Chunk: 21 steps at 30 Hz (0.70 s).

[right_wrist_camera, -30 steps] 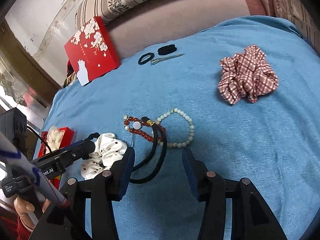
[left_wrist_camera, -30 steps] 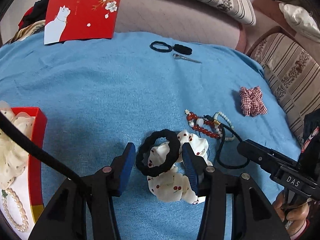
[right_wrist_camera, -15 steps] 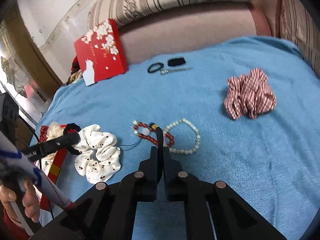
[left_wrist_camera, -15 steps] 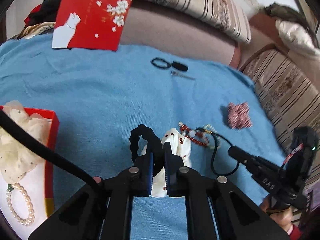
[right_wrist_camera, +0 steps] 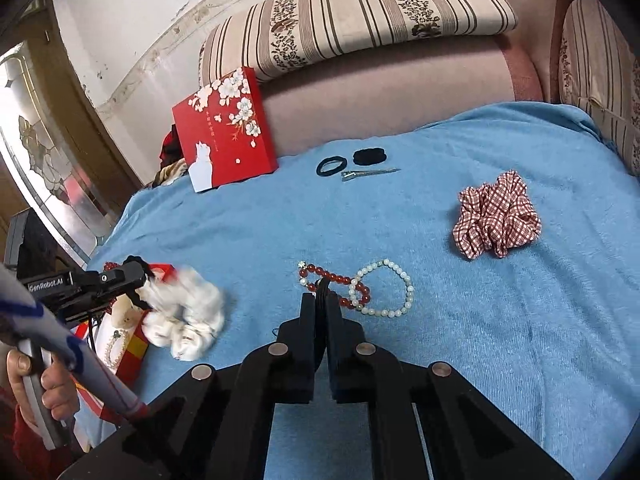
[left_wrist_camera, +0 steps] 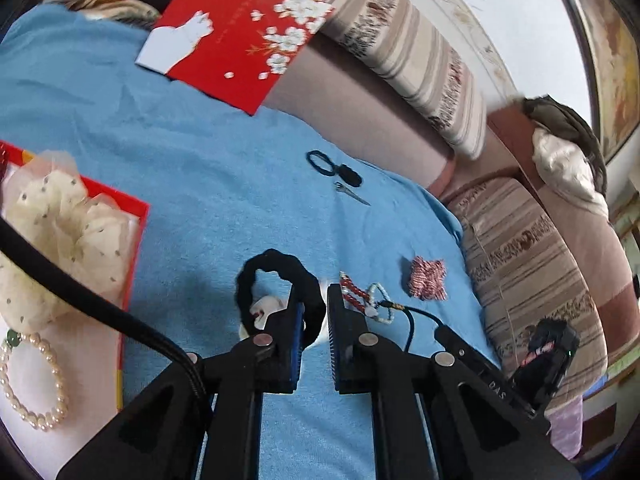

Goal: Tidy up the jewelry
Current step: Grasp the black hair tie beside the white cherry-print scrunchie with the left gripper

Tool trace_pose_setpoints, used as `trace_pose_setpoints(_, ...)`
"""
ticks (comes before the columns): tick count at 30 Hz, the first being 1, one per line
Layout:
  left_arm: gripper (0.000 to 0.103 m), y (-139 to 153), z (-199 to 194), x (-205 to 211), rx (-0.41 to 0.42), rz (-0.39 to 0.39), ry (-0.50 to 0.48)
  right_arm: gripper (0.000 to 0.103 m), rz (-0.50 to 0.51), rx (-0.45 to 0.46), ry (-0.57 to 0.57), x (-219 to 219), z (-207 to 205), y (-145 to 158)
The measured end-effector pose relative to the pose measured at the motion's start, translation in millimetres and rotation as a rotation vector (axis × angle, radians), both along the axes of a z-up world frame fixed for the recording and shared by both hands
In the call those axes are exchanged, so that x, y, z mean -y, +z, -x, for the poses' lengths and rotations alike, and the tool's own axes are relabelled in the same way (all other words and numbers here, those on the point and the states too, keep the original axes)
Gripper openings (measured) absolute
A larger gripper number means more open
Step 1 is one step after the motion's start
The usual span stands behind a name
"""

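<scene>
Jaws of both grippers have just closed: left gripper (left_wrist_camera: 314, 320) clamps the black scrunchie (left_wrist_camera: 276, 280), now lifted off the blue blanket (left_wrist_camera: 224, 200); right gripper (right_wrist_camera: 320, 304) pinches the thin black cord (right_wrist_camera: 321, 286) by the bead bracelets (right_wrist_camera: 360, 288). Boxing comes next.

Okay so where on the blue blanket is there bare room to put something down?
The widest bare stretch of blue blanket lies on the near right, below the checked scrunchie and right of the pale bead bracelet. Another runs between the red lid and the white scrunchie. It is crowded around the red bead bracelet and the open red box.
</scene>
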<state>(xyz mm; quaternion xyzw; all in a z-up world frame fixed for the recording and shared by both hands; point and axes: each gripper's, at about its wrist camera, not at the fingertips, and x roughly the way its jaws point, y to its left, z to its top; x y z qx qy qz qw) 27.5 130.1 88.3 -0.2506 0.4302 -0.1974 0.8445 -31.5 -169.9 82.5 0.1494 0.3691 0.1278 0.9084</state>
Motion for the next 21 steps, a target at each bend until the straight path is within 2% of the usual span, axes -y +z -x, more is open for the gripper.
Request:
trace_pose_setpoints(5,0.011,-4,-2,2,-0.012,-0.014,0.004,0.006,0.002,-0.029,-0.007,1,-4,-9)
trace_pose_setpoints(15,0.006,7,8,-3,0.042,-0.049,0.018,0.006,0.005,-0.007,-0.005,0,1,-3)
trace_pose_setpoints(21,0.008,4,7,-1,0.030,-0.060,0.012,0.006,-0.003,-0.016,-0.008,-4,7,-4)
